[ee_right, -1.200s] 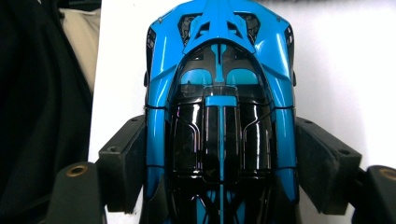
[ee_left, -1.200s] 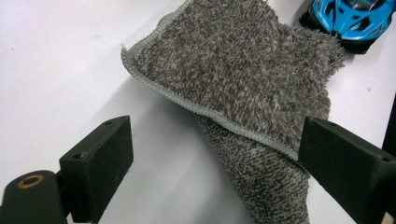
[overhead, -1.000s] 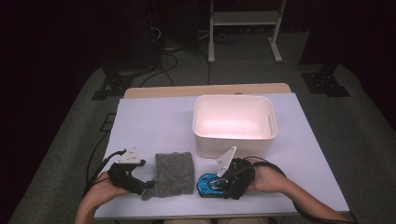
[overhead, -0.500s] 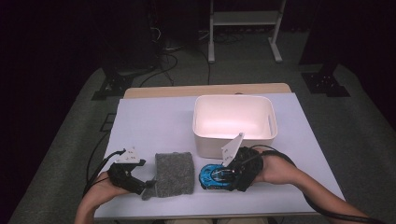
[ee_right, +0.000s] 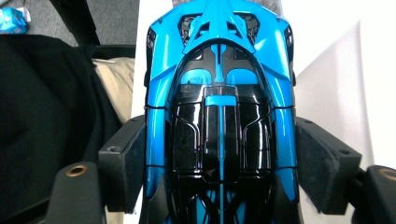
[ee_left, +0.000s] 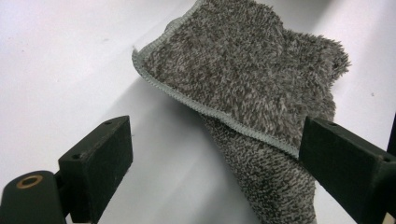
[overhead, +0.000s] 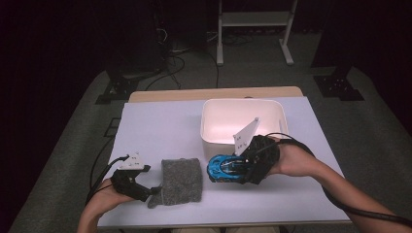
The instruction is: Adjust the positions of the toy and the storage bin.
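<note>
My left claw (overhead: 154, 191) rests spread at the near-left corner of the grey cloth (overhead: 180, 179), one fold lying between the jaws, unpinched. The cloth looks soft and limp; I'd pinch its stitched hem. My right claw (overhead: 232, 170) clamps the blue toy car (overhead: 224, 168) across its flanks, lifted near the white bin (overhead: 242, 121). It seems light, hard and glossy, so it could slip.
</note>
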`<state>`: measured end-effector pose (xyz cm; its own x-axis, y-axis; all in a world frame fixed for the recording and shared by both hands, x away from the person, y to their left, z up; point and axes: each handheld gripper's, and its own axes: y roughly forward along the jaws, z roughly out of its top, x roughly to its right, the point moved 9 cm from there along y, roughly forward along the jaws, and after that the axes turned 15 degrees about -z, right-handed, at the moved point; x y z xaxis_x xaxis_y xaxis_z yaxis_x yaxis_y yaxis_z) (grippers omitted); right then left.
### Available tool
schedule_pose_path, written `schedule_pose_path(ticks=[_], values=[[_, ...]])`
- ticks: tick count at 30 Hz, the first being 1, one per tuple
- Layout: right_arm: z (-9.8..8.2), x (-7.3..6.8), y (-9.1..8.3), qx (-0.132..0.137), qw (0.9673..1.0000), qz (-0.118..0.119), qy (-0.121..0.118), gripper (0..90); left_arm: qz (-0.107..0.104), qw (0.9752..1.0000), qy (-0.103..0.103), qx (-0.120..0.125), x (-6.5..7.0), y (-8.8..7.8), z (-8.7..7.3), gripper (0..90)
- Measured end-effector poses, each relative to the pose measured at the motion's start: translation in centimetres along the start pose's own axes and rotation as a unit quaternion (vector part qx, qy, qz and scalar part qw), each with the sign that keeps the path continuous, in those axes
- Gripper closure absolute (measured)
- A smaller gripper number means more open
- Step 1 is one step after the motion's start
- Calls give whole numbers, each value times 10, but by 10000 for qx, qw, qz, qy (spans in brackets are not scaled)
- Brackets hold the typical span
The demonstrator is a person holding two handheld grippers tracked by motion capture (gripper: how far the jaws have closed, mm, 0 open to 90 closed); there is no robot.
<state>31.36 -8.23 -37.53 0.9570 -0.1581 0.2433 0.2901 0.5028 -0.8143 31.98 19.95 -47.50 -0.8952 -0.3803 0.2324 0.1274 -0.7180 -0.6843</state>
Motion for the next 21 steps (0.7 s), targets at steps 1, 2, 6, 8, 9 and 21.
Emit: schedule_pose_path(ticks=[1,2,6,8,9,21], values=[[2,2,-2,2,10000,-7,20,252,-1,10000,3,-4,0,0,0,94],[3,5,-3,6,10000,-16,-10,252,-5,10000,-12,0,0,0,0,93],[10,15,-10,43,10000,-51,-18,252,-19,10000,-29,14,-1,1,-1,86],[13,21,-13,52,10000,-69,-43,252,-22,10000,-43,25,-1,0,0,86],[16,26,-17,70,9999,-91,-34,252,-15,10000,-33,27,-1,-1,0,86],[23,68,-29,-47,9997,-218,64,252,74,9999,-94,85,-5,-4,1,63]])
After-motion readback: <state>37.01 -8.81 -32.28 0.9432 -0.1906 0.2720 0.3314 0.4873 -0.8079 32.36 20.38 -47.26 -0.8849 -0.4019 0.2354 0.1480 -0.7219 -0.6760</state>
